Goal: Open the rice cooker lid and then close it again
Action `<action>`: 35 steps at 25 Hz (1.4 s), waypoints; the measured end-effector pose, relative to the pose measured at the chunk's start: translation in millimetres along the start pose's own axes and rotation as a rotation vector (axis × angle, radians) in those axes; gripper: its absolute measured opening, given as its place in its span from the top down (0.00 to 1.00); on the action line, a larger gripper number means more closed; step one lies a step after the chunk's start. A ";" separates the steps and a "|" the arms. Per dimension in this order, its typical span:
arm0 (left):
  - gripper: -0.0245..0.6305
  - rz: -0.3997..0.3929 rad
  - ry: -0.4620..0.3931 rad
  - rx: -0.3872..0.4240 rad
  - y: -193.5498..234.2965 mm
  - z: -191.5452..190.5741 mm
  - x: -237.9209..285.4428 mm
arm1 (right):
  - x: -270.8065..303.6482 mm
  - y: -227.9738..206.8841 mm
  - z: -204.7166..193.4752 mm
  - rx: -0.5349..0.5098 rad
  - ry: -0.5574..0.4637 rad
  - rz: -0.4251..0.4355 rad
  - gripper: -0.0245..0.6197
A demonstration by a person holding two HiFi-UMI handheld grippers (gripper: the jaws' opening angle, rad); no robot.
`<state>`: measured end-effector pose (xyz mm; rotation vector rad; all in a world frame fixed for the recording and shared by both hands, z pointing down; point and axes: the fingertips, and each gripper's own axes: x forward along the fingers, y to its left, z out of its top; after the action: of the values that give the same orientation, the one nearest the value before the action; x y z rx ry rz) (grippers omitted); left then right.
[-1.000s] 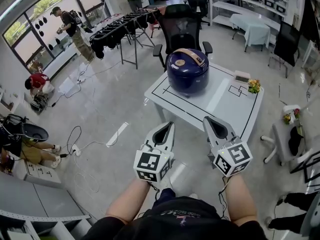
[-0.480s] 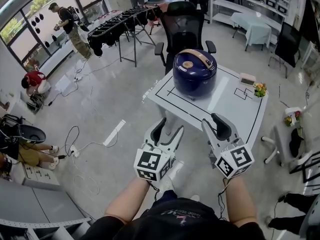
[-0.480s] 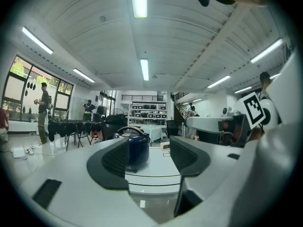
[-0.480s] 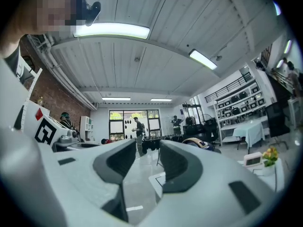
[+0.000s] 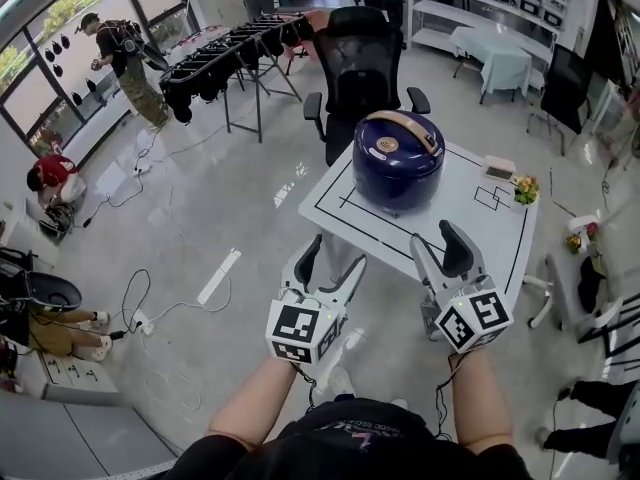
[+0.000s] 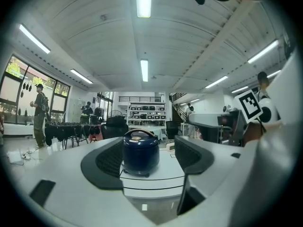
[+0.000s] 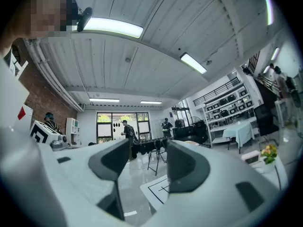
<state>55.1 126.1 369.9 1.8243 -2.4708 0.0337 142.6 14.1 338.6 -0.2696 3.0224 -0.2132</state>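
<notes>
Both units have advanced toward the counter [image 5: 470,223] since the earlier frames, jaws just been opening. Left hand-held gripper [image 5: 333,255] and right hand-held gripper [image 5: 438,240] now stand spread, nothing between the pads. Rice cooker [image 5: 398,163] sits on the counter's left half, lid [image 5: 396,136] shut, well apart from both. Step: approach, by my read. Next: close the gap, find the lid release, lift.

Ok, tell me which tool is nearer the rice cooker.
Right, slightly. The right tool hangs at the table's near edge, in front of the rice cooker; the left tool is off the table's left corner, farther away.
</notes>
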 end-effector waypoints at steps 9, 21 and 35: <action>0.47 -0.045 -0.015 0.010 49.1 7.8 6.8 | 42.3 16.0 5.5 -0.023 -0.022 -0.047 0.60; 0.47 -0.089 -0.013 0.005 73.5 9.5 48.4 | 75.5 -14.0 7.5 -0.032 -0.023 -0.110 0.60; 0.47 -0.141 0.002 0.011 82.1 17.0 141.4 | 116.7 -93.2 12.8 -0.002 -0.028 -0.172 0.60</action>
<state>-65.5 14.4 364.7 1.9969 -2.3381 0.0411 45.5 -99.7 329.6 -0.5295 2.9716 -0.2182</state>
